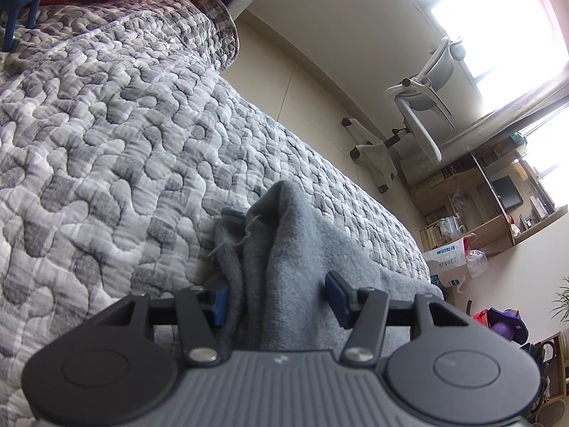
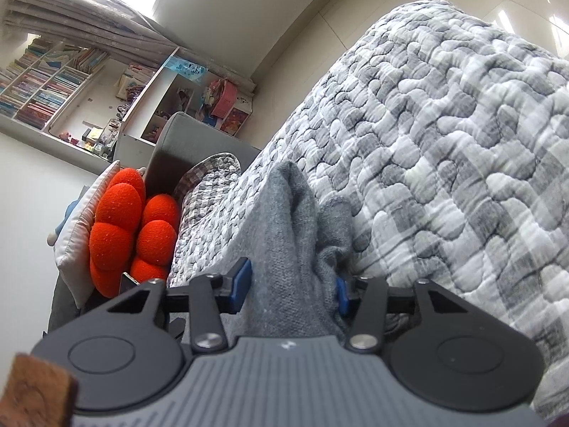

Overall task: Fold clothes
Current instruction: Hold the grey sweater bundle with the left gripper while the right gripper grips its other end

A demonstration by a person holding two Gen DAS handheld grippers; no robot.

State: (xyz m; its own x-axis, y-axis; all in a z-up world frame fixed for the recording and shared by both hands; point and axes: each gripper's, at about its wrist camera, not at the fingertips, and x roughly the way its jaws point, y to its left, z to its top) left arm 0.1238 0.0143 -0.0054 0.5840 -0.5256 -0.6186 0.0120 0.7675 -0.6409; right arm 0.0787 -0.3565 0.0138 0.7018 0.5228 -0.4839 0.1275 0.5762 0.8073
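Observation:
A grey knitted garment (image 1: 284,249) lies bunched on the quilted bed cover (image 1: 106,124), a fold of it standing up in a peak. My left gripper (image 1: 277,297) is down at it with the jaws half apart. The bunched cloth runs between the blue pads (image 1: 220,302), loose and not squeezed. In the right wrist view the same garment (image 2: 284,249) fills the gap of my right gripper (image 2: 291,290). Its jaws also stand apart, and the cloth laps over the right-hand pad (image 2: 342,297) without looking pinched.
An orange ball-shaped cushion (image 2: 131,235) and a white pillow (image 2: 76,245) sit at the headboard end. The bed edge drops to a tiled floor (image 1: 313,82). Beyond stand an office chair (image 1: 419,114), shelves (image 1: 480,195) and bags (image 1: 448,256).

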